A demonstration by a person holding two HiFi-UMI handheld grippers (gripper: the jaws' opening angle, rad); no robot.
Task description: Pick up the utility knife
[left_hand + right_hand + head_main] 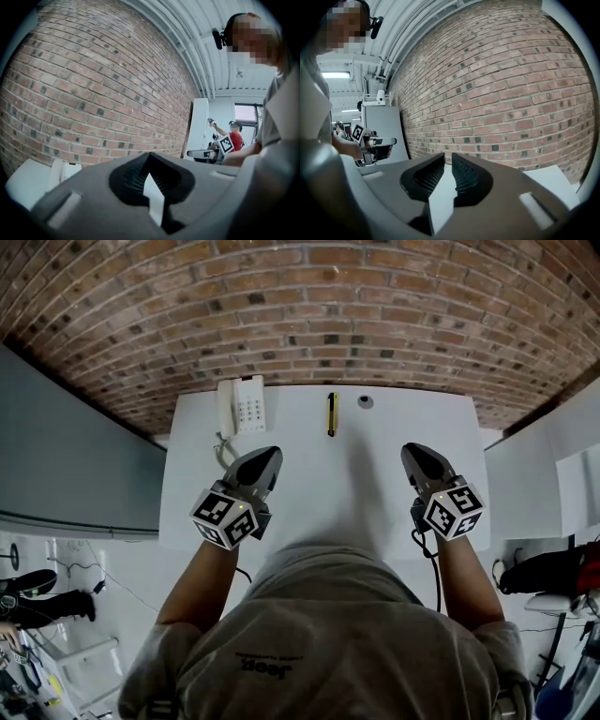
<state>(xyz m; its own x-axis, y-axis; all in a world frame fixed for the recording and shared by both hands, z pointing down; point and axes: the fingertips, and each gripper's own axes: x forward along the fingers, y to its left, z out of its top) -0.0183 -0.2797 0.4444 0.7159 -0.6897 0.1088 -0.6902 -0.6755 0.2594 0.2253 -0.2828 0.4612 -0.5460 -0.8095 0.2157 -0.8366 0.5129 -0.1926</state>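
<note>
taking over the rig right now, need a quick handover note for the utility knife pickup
Left claw: shut, empty, over the near left of the white table.
Right claw: jaws a narrow gap apart, nothing between them, over the near right.
Utility knife: lies at the table's far edge, centre, between the telephone and a small round object. Neither claw touches it.
Done: nothing yet.
Left: reach forward, open one claw wider, close on the knife, lift.
</note>
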